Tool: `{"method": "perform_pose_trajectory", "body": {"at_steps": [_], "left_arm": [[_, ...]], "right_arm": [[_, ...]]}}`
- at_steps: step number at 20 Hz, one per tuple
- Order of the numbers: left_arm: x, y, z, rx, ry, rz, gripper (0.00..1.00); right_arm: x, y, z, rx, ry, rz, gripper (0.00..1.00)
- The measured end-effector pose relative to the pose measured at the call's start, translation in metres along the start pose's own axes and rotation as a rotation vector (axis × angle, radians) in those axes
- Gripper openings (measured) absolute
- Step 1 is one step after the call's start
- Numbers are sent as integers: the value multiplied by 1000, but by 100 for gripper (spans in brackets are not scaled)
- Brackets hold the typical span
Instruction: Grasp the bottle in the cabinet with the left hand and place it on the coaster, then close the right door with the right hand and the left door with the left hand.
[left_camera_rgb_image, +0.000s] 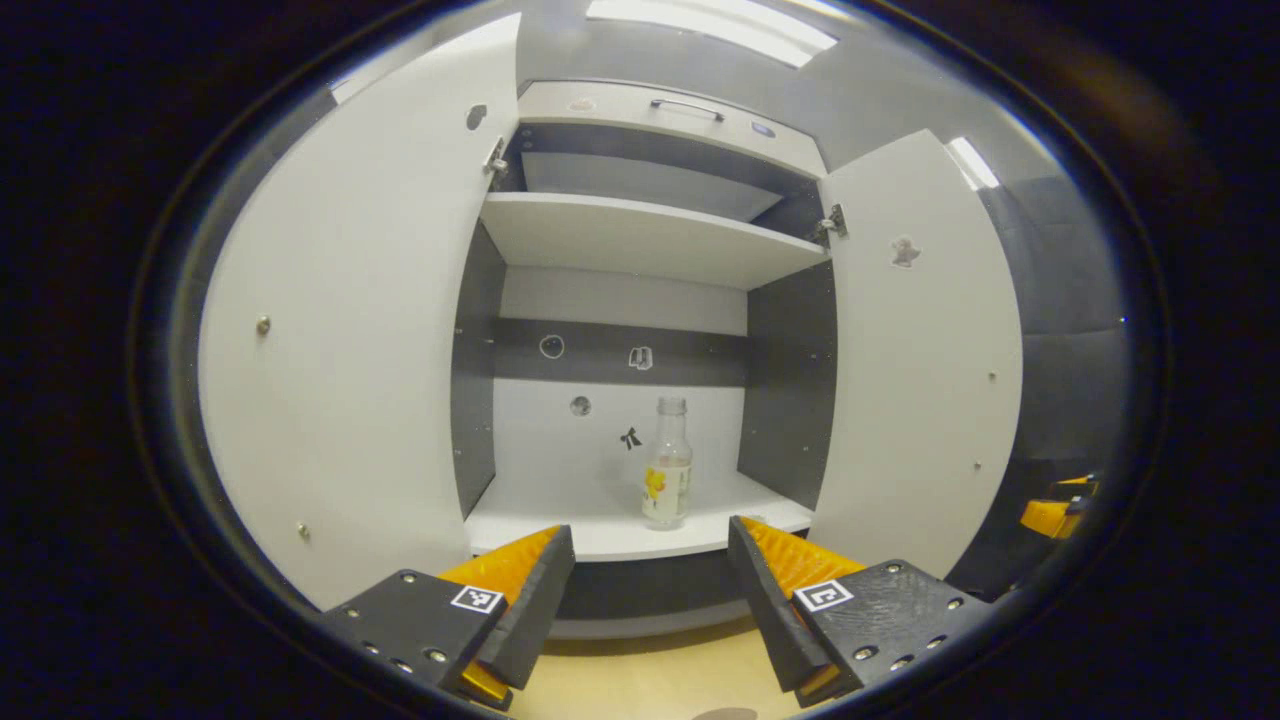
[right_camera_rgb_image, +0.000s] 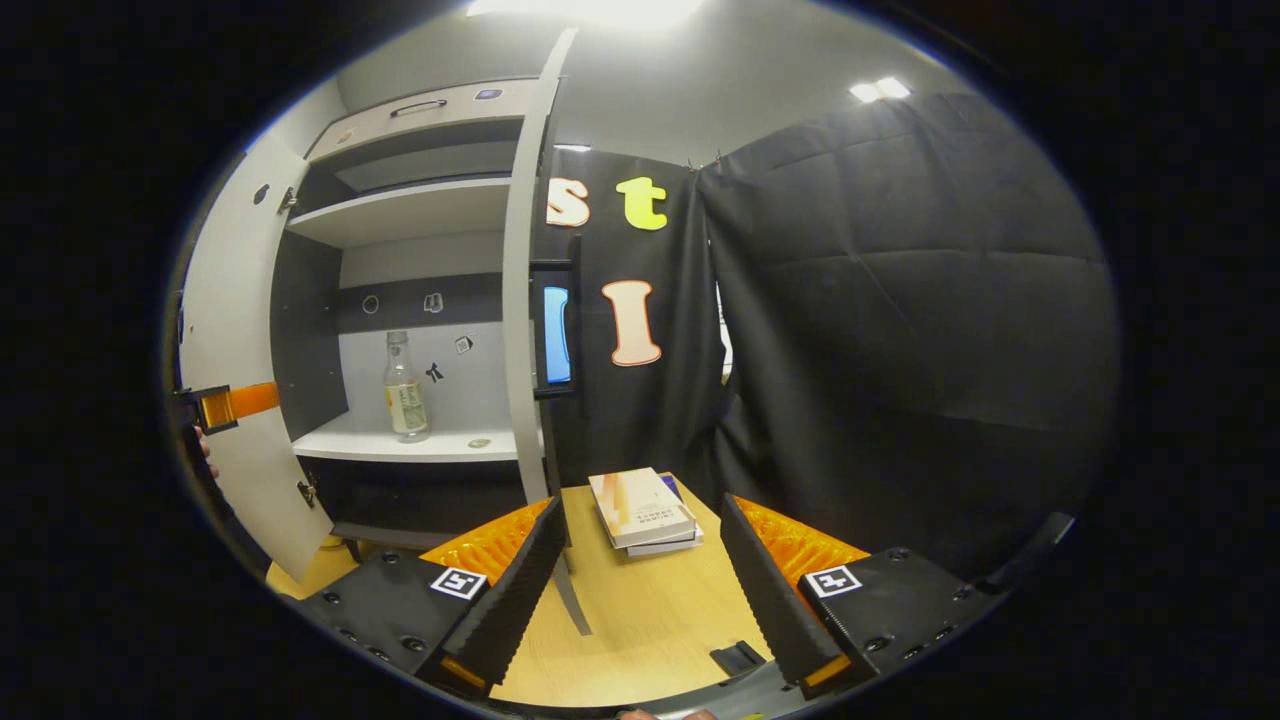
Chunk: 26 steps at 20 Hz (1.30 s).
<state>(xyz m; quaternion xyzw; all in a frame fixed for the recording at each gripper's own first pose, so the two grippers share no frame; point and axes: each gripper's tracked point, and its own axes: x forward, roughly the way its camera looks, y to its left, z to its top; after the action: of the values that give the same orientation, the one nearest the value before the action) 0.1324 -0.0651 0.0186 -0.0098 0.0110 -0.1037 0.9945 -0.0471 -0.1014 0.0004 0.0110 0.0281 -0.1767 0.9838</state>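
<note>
A clear bottle (left_camera_rgb_image: 668, 463) with a yellow label stands upright on the cabinet's lower shelf (left_camera_rgb_image: 600, 525), right of the shelf's middle. My left gripper (left_camera_rgb_image: 651, 555) is open in front of the shelf, short of the bottle, with nothing between its fingers. Both doors stand open: the left door (left_camera_rgb_image: 350, 360) and the right door (left_camera_rgb_image: 925, 370). In the right gripper view the bottle (right_camera_rgb_image: 404, 388) stands on the shelf, and the right door (right_camera_rgb_image: 525, 300) shows edge-on. My right gripper (right_camera_rgb_image: 640, 535) is open over the wooden table (right_camera_rgb_image: 640, 620), empty. The left gripper (right_camera_rgb_image: 225, 405) appears at the far left.
A stack of books (right_camera_rgb_image: 642, 512) lies on the table beside the right door. A small dark object (right_camera_rgb_image: 737, 657) rests near the table's front. An upper shelf (left_camera_rgb_image: 640, 235) and a drawer with a handle (left_camera_rgb_image: 690, 108) sit above. Black cloth (right_camera_rgb_image: 900, 320) hangs on the right.
</note>
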Motion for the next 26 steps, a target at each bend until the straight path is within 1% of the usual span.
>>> {"method": "perform_pose_trajectory", "body": {"at_steps": [1, 2, 5, 6, 10, 12, 18, 22, 26], "left_arm": [[9, -2, 2, 0, -1, -8, 89], [18, -4, 4, 2, 0, -16, 96], [47, -6, 8, 25, 2, -27, 96], [57, -7, 8, 36, 6, -31, 89], [89, -17, 10, 40, 30, -68, 90], [105, -20, 13, 35, 30, -69, 90], [160, -25, 21, 25, 17, -83, 89], [197, -25, 22, 47, 12, -90, 89], [229, -28, 17, 48, 19, -97, 89]], "right_arm": [[2, -5, 2, 3, -2, -14, 99], [4, -8, 3, 7, -3, -29, 100], [7, -24, 4, 15, -8, -74, 99], [10, -29, 3, 19, -11, -90, 99], [22, -47, 2, 61, -11, -149, 100], [27, -49, 1, 84, -18, -160, 99], [44, -62, 5, 103, -45, -203, 100], [55, -66, -3, 119, -28, -214, 100], [63, -69, -7, 120, -17, -232, 100]]}}
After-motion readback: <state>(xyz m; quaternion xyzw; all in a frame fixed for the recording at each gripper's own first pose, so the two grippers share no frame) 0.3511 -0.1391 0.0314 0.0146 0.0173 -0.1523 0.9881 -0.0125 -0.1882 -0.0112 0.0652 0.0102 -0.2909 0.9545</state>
